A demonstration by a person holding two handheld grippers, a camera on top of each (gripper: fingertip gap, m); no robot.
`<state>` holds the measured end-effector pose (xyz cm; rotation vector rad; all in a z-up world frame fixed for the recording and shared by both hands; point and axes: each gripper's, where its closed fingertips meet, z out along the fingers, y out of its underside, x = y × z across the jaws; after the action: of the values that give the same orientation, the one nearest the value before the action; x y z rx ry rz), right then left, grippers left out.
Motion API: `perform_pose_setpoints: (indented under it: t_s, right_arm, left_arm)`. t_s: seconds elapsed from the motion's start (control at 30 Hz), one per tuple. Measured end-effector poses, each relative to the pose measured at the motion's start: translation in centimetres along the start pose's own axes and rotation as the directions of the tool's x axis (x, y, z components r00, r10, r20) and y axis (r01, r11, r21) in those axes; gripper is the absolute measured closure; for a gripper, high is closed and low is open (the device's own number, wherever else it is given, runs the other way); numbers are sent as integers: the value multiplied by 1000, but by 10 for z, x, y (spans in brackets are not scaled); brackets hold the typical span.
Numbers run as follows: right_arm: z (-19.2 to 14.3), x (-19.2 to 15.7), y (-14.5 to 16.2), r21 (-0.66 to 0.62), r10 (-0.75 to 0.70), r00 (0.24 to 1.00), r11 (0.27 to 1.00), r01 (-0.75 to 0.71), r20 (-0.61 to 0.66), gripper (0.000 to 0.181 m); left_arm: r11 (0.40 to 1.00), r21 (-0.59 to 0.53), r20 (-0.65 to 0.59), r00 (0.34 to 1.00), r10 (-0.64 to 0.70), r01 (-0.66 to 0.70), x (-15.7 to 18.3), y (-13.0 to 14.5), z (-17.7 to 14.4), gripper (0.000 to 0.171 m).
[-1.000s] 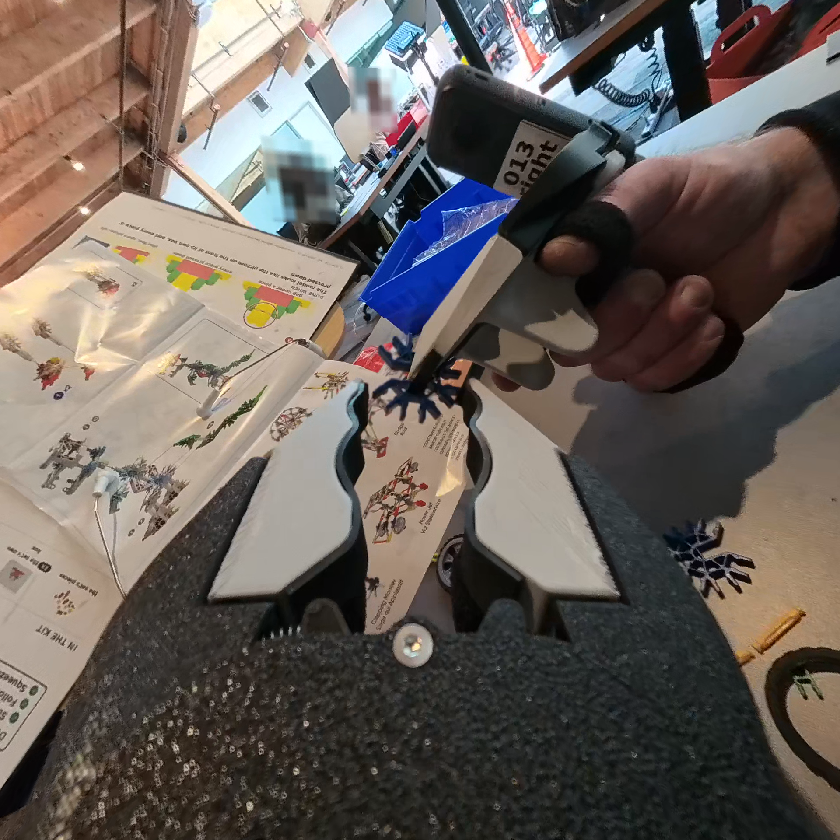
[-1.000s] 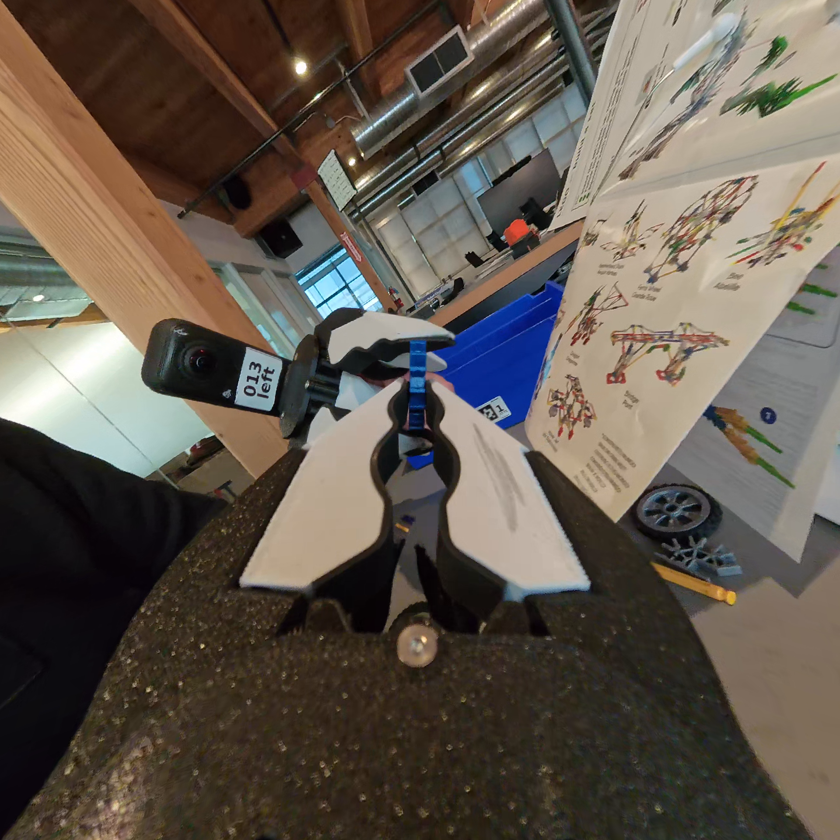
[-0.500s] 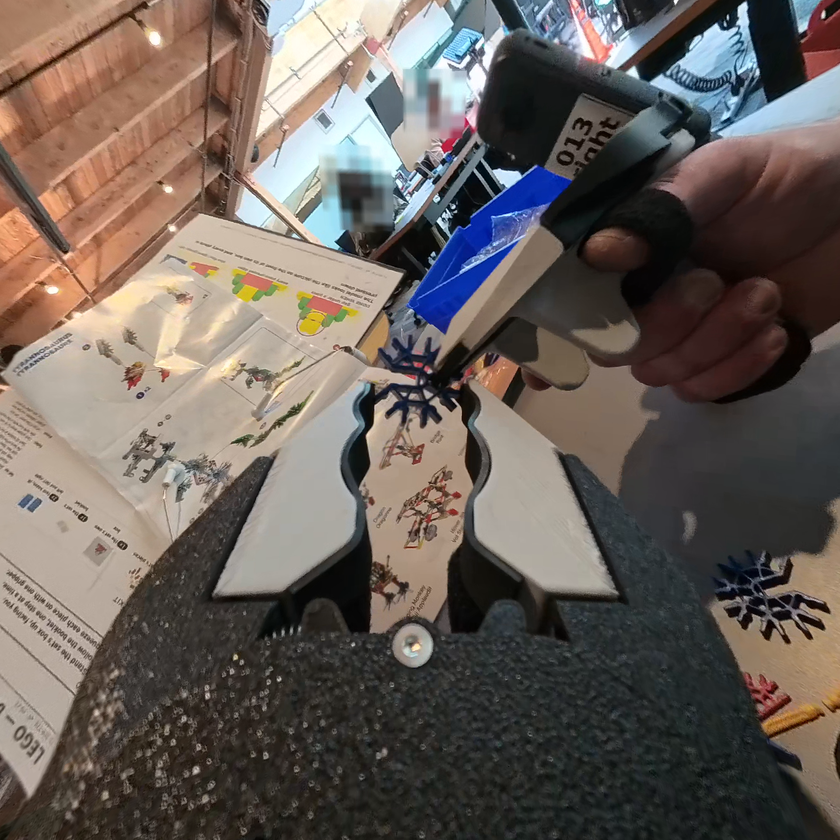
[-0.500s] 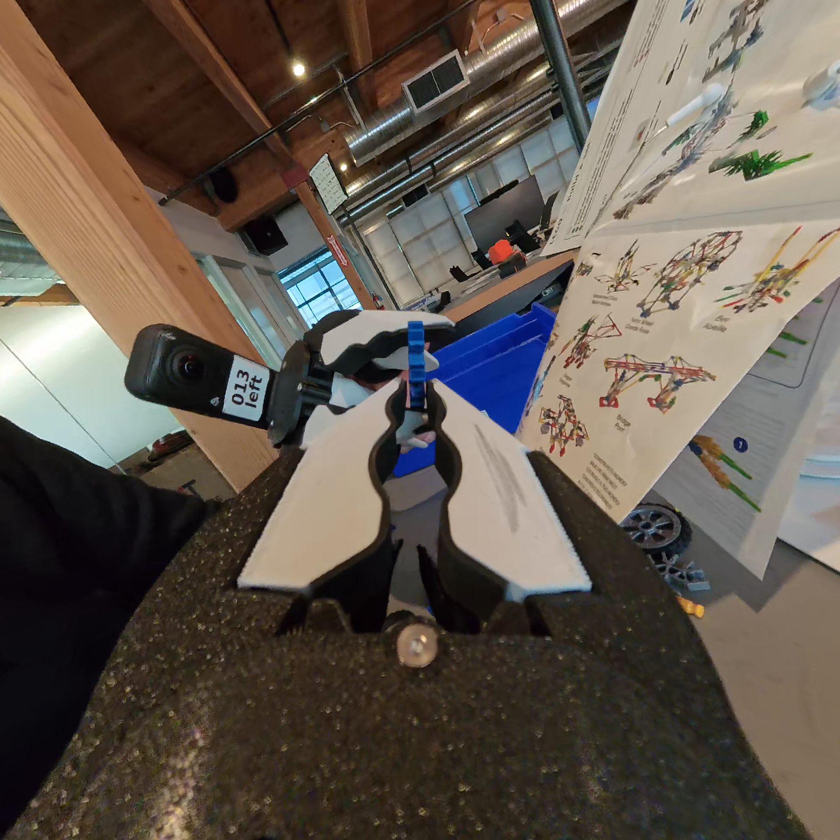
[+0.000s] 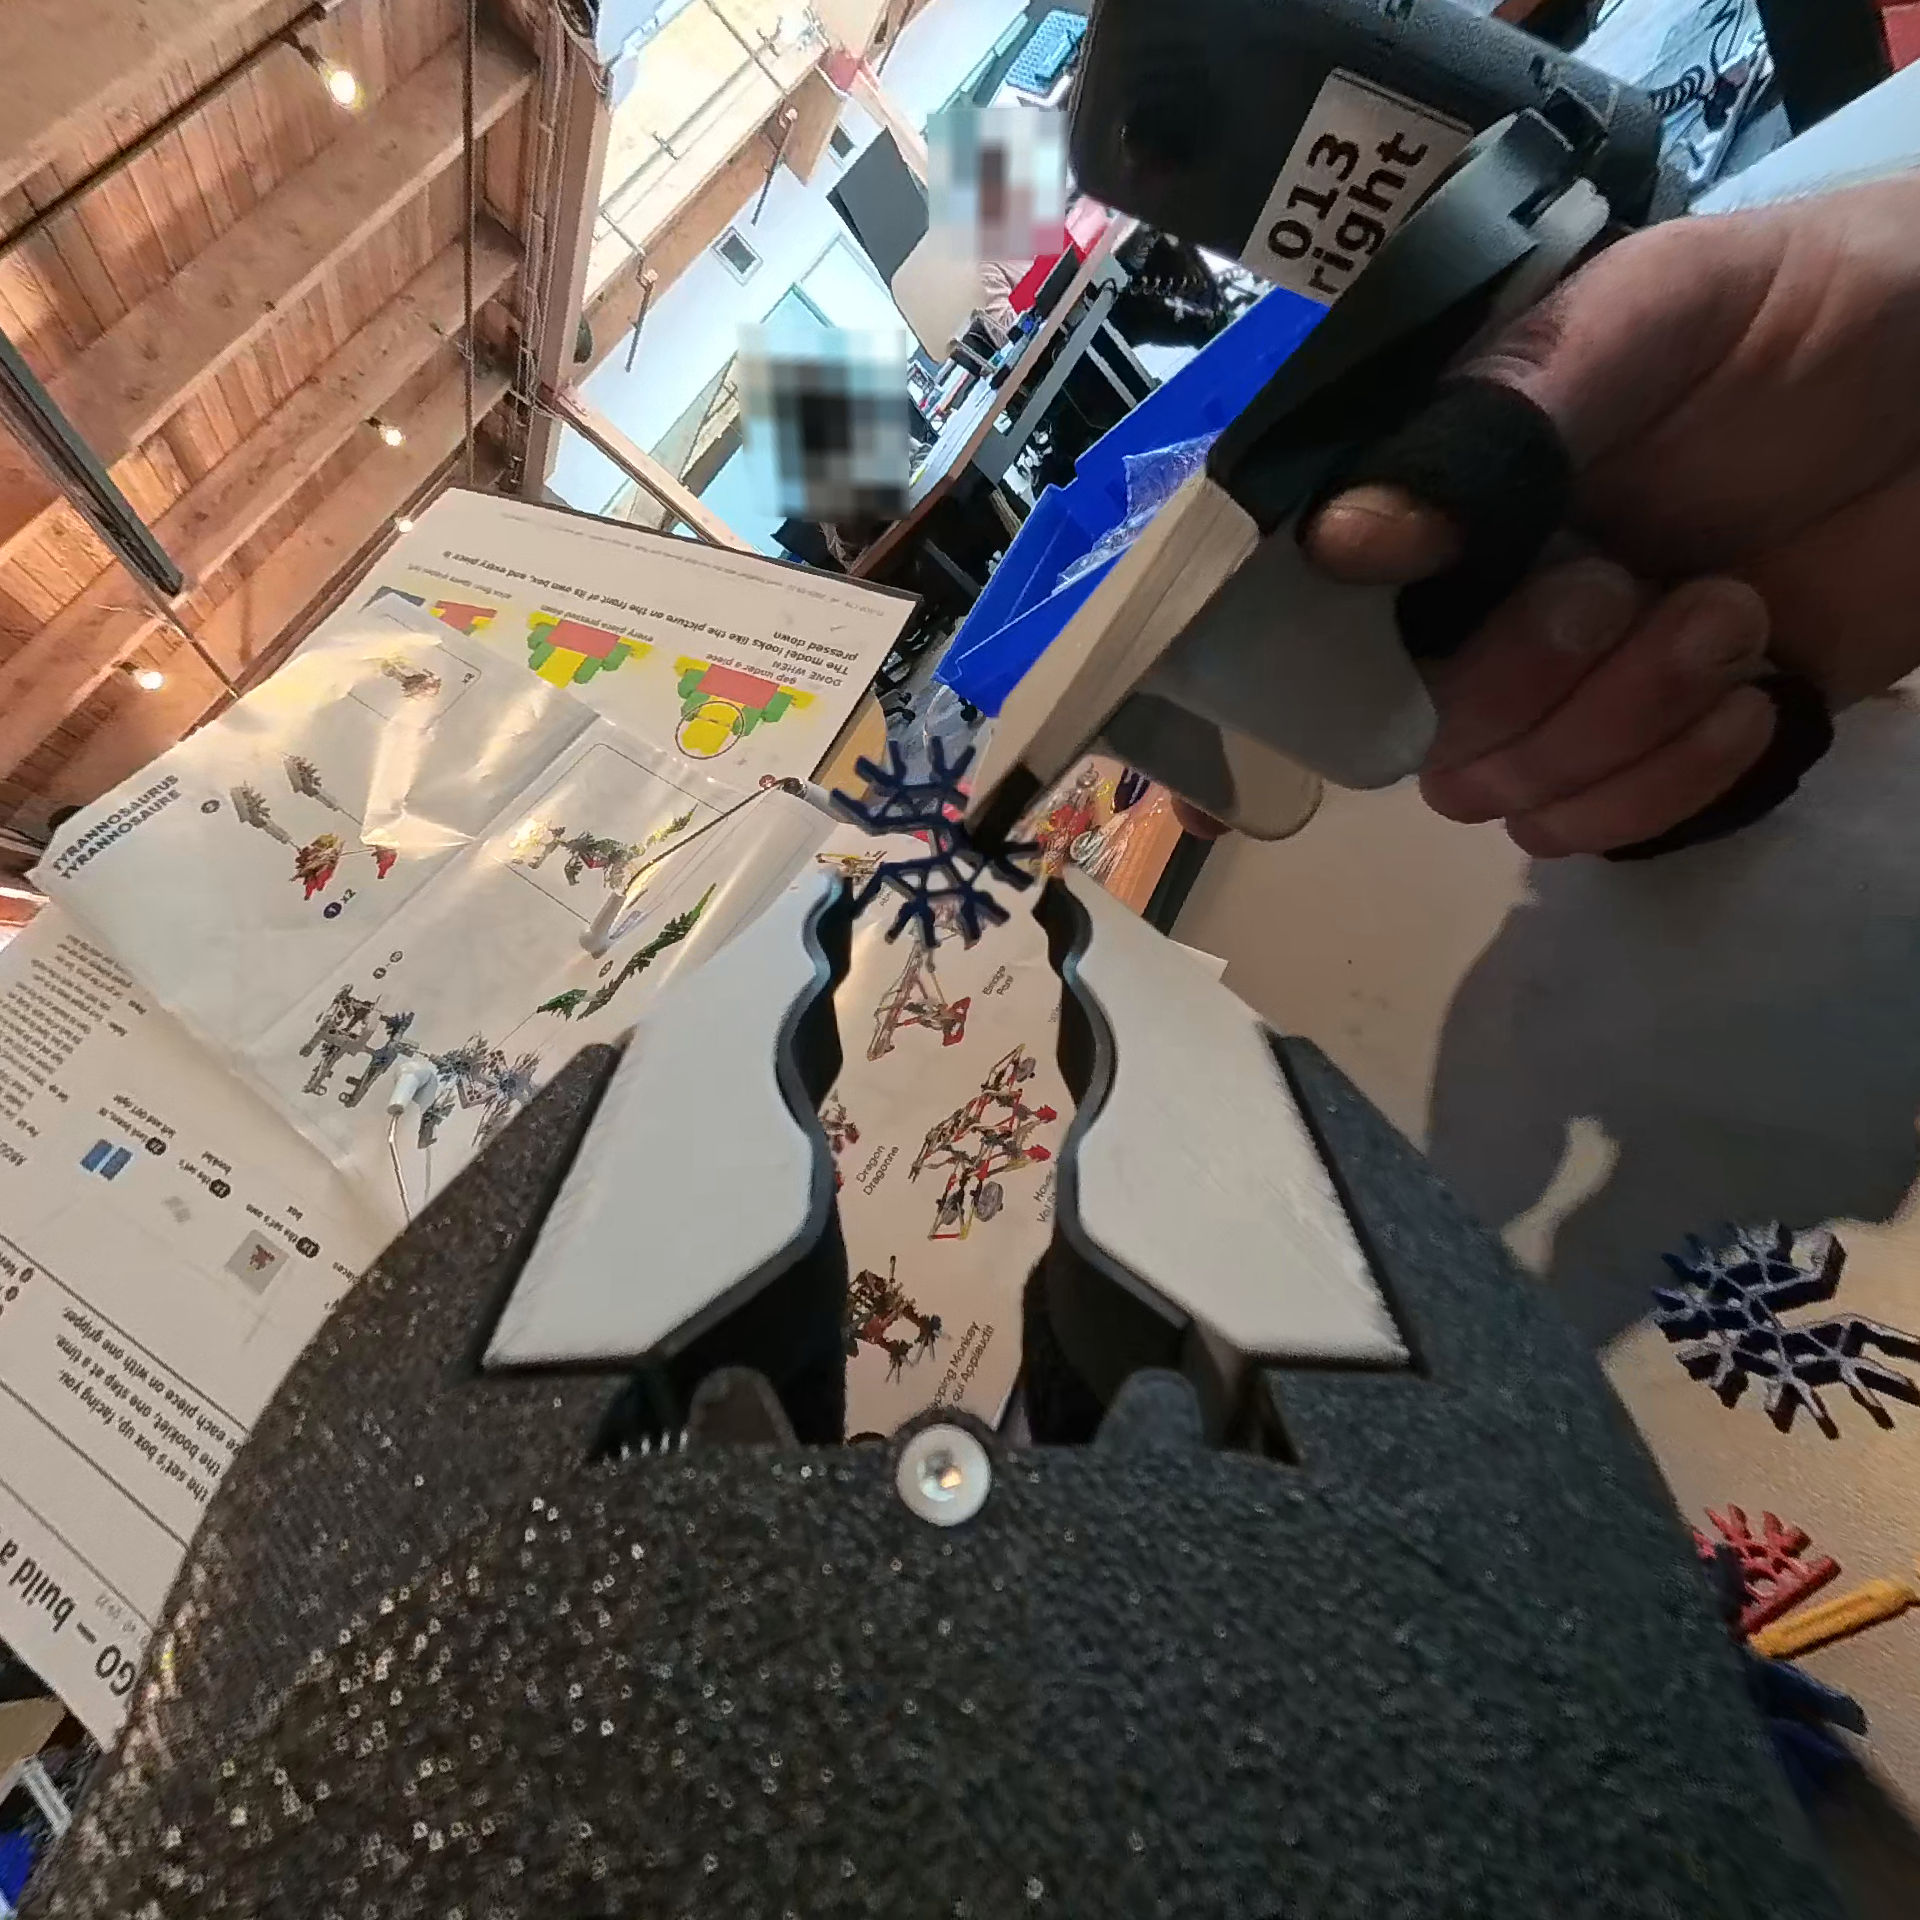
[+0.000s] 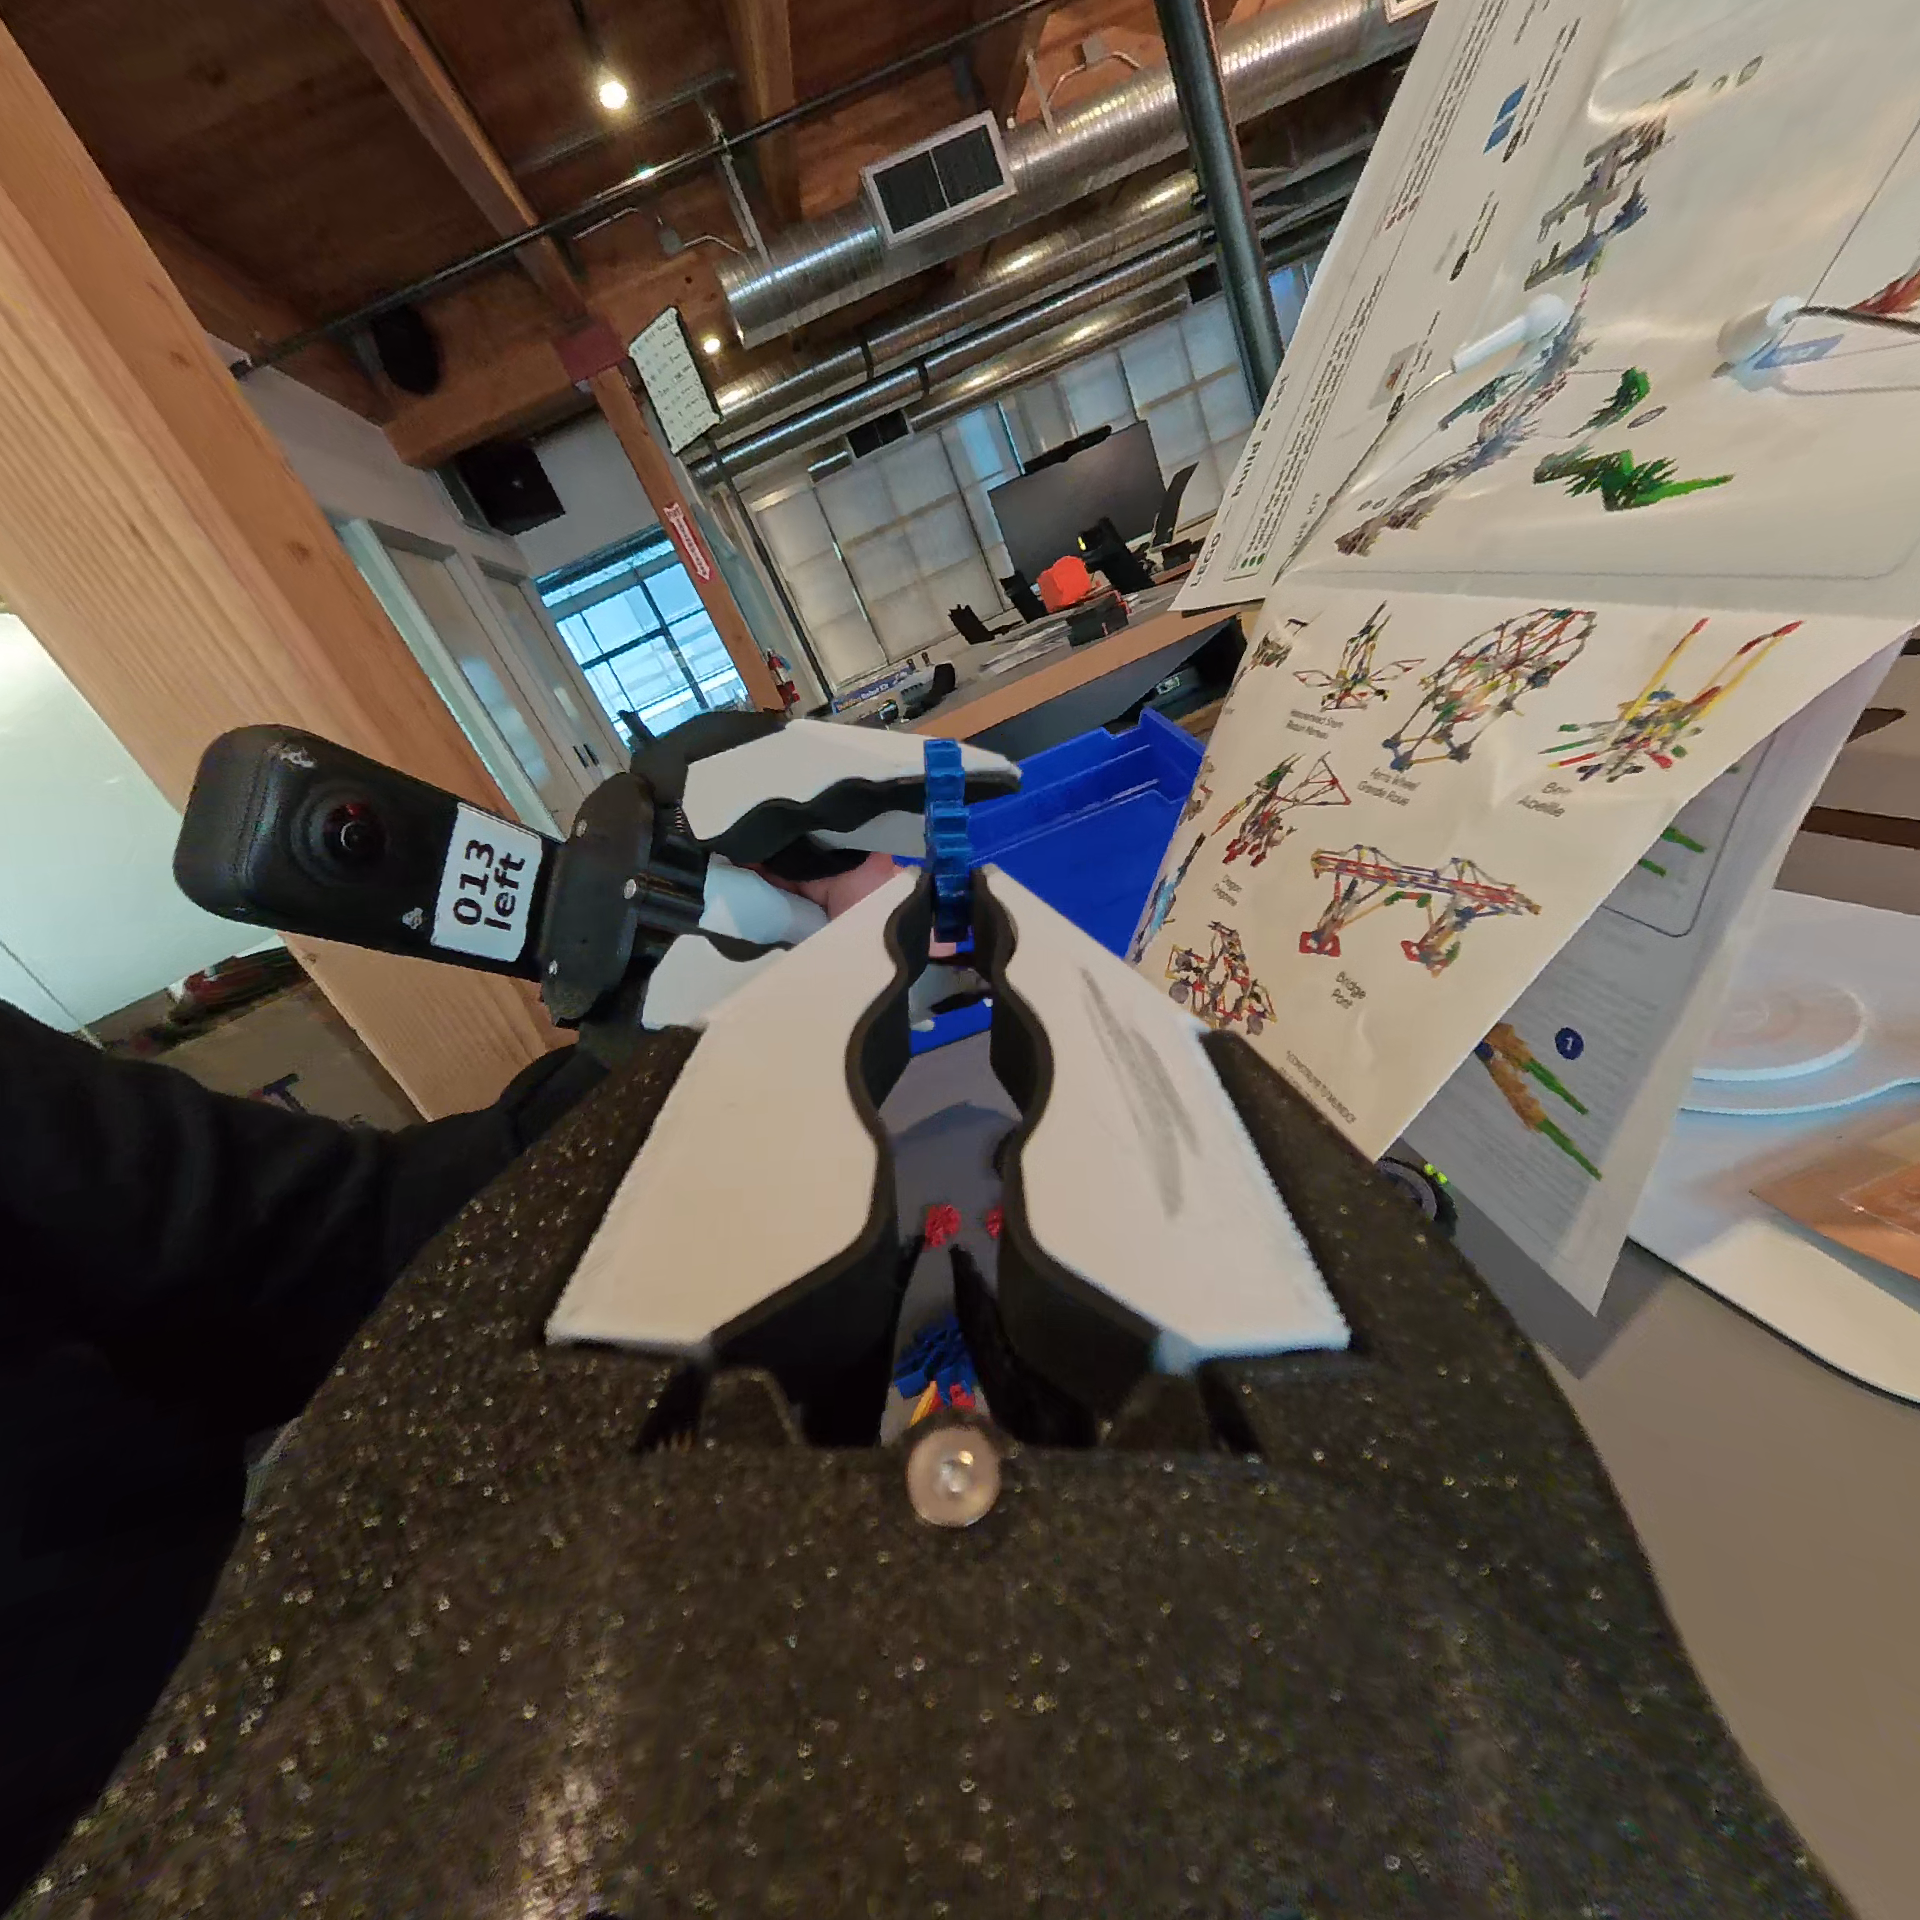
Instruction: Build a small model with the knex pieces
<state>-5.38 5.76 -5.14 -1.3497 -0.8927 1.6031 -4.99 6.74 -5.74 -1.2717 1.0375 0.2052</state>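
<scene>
My right gripper [image 6: 948, 896] is shut on a blue snowflake-shaped connector [image 6: 948, 847], seen edge-on and pinched by one arm. In the left wrist view the same connector [image 5: 928, 844] shows face-on, hanging from the right gripper's tip [image 5: 994, 824], with a hand around that gripper's handle. My left gripper [image 5: 940, 899] is open and holds nothing. The connector sits just beyond and between its tips without clear contact. In the right wrist view the left gripper's fingers [image 6: 831, 764] stand above and below the connector.
Printed instruction sheets [image 5: 436, 935] stand propped behind, with white earbuds [image 5: 410, 1086] clipped on. A blue bin [image 6: 1081, 821] is behind the grippers. On the table to the right lie another blue connector [image 5: 1766, 1320], a red connector [image 5: 1756, 1569] and a yellow rod [image 5: 1839, 1621]. My two grippers' fingertips are within a few centimetres of each other.
Both grippers have risen and tilted up together. The blue connector has stayed in the right gripper, close to the left tips. The left jaws keep the same opening.
</scene>
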Motion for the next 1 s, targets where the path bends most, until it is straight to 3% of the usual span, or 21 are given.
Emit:
perform_pose_setpoints:
  t_s: [0.5, 0.7, 0.83, 1.0]
  right_arm:
    - [-5, 8, -5, 4, -37, 998, 999, 37, -48, 176]
    - [-15, 17, -16, 37, -41, 995, 998, 44, -86, 176]
    - [-20, 19, -21, 50, -44, 995, 998, 48, -93, 176]
    - [-21, 19, -21, 45, -54, 994, 997, 58, -97, 176]
  left_arm:
    - [999, -29, -108, 994, -30, 27, 13, 9, -3, 133]
    - [990, -107, -218, 969, -114, 92, 14, 29, -17, 132]
    - [962, -219, -412, 879, -241, 161, 42, 45, -32, 130]
    - [936, -339, -563, 778, -279, 91, 87, 63, -44, 129]
